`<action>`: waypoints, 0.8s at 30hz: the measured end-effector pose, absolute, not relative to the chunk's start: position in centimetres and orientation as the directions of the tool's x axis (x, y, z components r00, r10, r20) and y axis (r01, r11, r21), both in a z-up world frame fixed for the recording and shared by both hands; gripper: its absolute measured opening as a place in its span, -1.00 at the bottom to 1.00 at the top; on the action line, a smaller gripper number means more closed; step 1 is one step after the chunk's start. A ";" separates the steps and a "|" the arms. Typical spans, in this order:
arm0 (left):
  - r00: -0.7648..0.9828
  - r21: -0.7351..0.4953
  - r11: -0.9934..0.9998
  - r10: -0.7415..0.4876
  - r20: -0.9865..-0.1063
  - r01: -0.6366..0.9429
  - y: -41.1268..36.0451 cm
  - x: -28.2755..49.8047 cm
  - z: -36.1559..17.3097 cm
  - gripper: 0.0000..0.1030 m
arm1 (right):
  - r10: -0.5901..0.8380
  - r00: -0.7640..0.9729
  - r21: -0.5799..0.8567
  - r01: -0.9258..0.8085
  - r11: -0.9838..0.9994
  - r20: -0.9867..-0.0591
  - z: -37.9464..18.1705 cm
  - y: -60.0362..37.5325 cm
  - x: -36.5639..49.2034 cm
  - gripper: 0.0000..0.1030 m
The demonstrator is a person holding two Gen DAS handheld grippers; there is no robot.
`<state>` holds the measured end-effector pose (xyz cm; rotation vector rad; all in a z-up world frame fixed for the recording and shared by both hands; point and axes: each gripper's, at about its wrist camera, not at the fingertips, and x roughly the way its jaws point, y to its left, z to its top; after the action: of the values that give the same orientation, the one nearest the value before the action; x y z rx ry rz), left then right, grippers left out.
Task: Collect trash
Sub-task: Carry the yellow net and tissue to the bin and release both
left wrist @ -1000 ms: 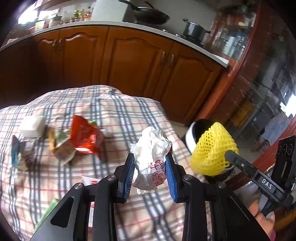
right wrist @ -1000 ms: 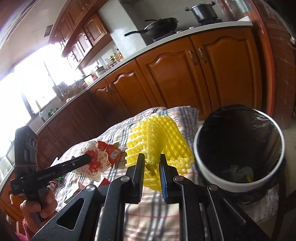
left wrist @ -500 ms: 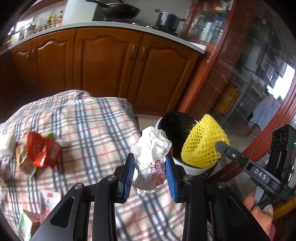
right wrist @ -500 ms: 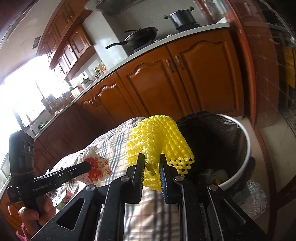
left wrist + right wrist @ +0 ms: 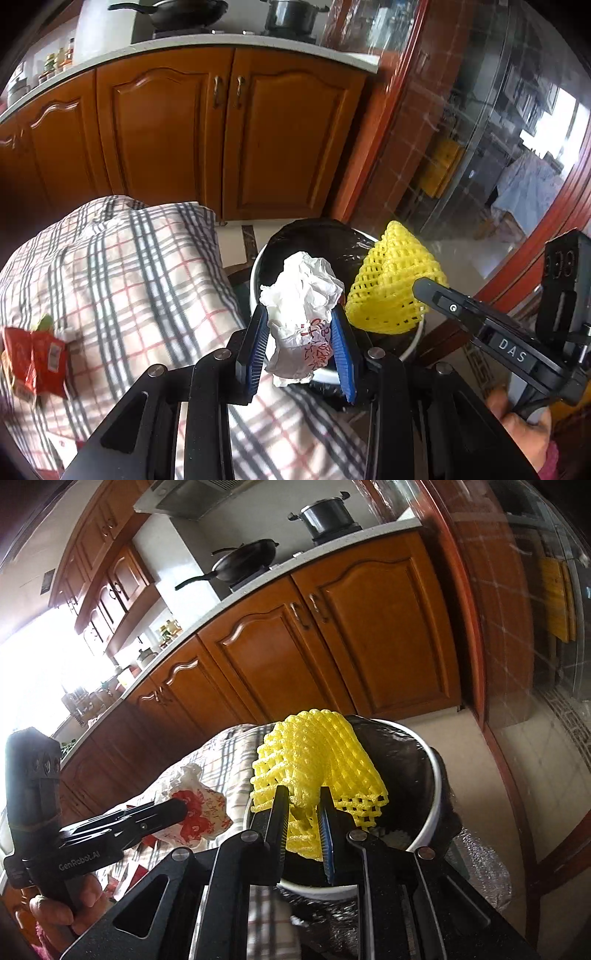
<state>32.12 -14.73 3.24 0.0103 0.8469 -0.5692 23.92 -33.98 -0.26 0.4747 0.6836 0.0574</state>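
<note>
My left gripper (image 5: 300,332) is shut on a crumpled white paper wrapper with red print (image 5: 301,314), held above the near rim of the trash bin (image 5: 255,273), a white bin with a black liner. My right gripper (image 5: 303,806) is shut on a yellow foam fruit net (image 5: 317,753), held over the bin (image 5: 432,797). In the left wrist view the net (image 5: 391,291) hangs over the bin's right side, with the right gripper (image 5: 424,288) behind it. In the right wrist view the left gripper (image 5: 177,808) holds the wrapper (image 5: 195,808) left of the bin.
A plaid cloth (image 5: 122,280) covers the table left of the bin. A red snack packet (image 5: 37,358) lies at its left edge. Wooden kitchen cabinets (image 5: 221,136) stand behind, with a pan and a pot on the counter. A glass door (image 5: 498,147) is at the right.
Both grippers have moved right, from above the table to over the bin, each still holding its trash. The bin now sits directly beneath them.
</note>
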 end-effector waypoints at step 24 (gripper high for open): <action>0.473 -0.190 0.861 -0.429 -0.770 0.471 -20.0 36.2 0.4 0.03 | 0.208 0.715 0.422 0.132 0.897 -0.667 -2.0 -36.4 27.3 -0.33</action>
<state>36.16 -20.04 0.37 0.0503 0.9276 -0.5508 27.25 -36.45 -2.00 0.4674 0.7800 0.0443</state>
